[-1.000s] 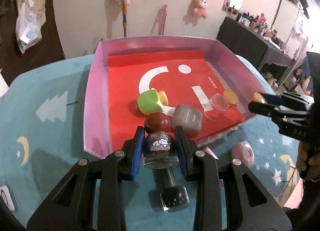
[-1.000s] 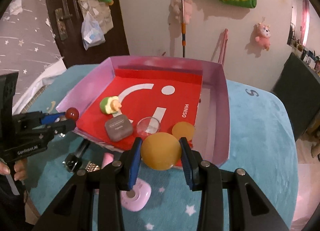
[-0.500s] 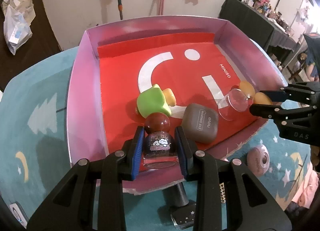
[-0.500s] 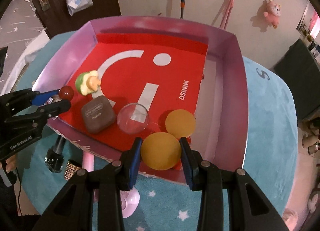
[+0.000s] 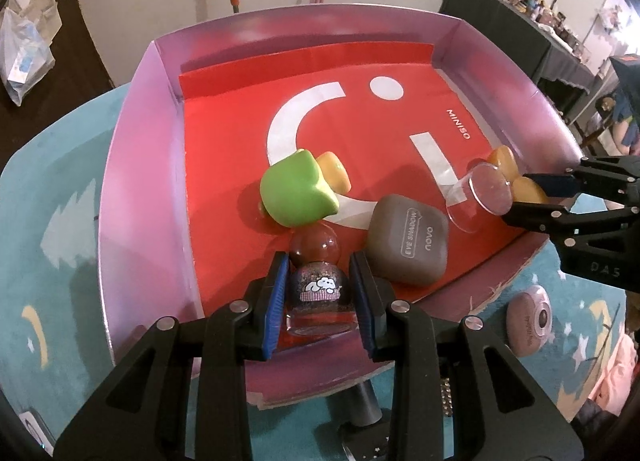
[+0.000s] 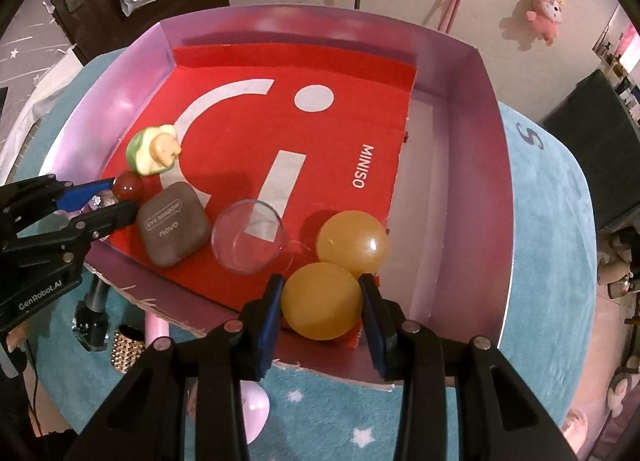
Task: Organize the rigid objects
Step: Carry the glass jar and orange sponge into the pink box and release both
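The left gripper (image 5: 320,293) was clamped on a small glitter nail-polish bottle (image 5: 319,288) with a round maroon cap, held low over the near edge of the pink tray (image 5: 132,165); whether the bottle's base touched the red liner (image 5: 224,149) could not be told. The right gripper (image 6: 322,303) grasped an amber ball (image 6: 320,301) inside the tray's near right corner, touching a second amber ball (image 6: 352,241) behind it. Between the two grippers lay a clear dome (image 6: 248,235), its outline faint, and a taupe eye-shadow case (image 6: 172,229). A green-and-yellow toy (image 5: 298,189) sat just behind the bottle's cap, partly masking it. Outside the tray, on the teal cloth (image 6: 552,221), a dark bottle (image 6: 92,317), a studded gold item (image 6: 128,345) and a pink disc (image 5: 528,321) were partly cut off by tray or fingers.
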